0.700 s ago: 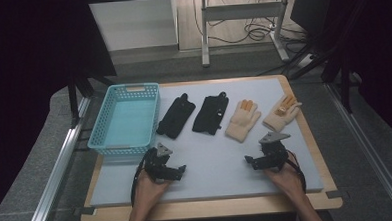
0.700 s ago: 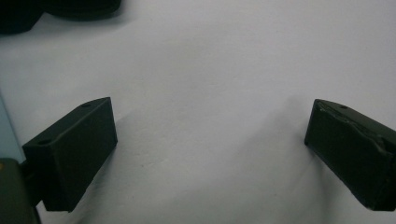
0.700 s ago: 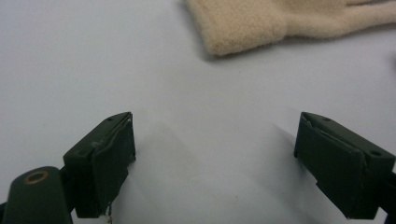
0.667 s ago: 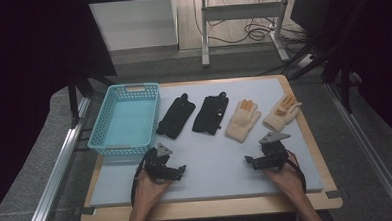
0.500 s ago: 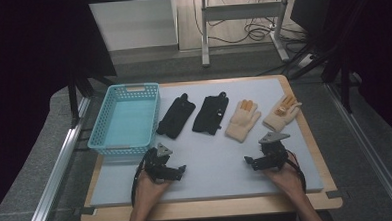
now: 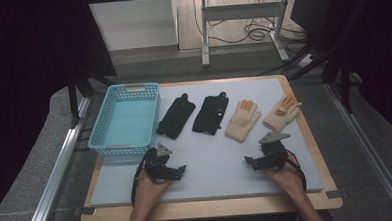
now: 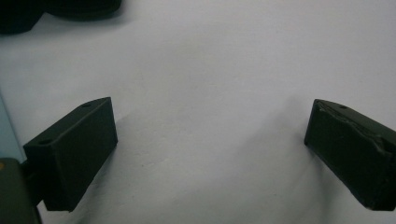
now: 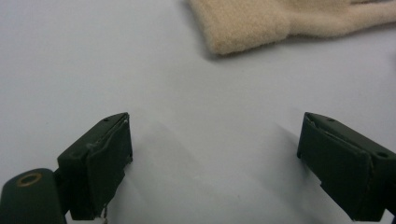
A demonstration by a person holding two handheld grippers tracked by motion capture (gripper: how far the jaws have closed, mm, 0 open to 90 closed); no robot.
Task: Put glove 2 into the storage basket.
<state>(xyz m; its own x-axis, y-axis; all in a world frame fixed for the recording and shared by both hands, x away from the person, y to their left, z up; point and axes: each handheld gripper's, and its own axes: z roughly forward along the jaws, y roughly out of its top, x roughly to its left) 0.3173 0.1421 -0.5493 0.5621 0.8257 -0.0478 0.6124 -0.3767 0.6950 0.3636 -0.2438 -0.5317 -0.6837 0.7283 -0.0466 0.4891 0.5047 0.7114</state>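
**Both grippers spread wide over the mat, gloves lying ahead**

I take the blue basket as my landmark; it sits at the far left of the grey mat. Four gloves lie in a row to its right. Just beside it is the first black glove, then the second black glove, then the cream glove, and farthest from the basket the tan glove.

Each glove has its long axis running away from me, fingers toward the far edge and cuff toward my hands. The black pair and the tan glove lean their fingers slightly rightward, away from the basket.

My left gripper rests on the mat just in front of the basket's near right corner. In the left gripper view its jaws are released, with bare mat between them.

My right gripper sits well to the right of the basket, just short of the cream glove's cuff. Its jaws too stand apart and grasp nothing.
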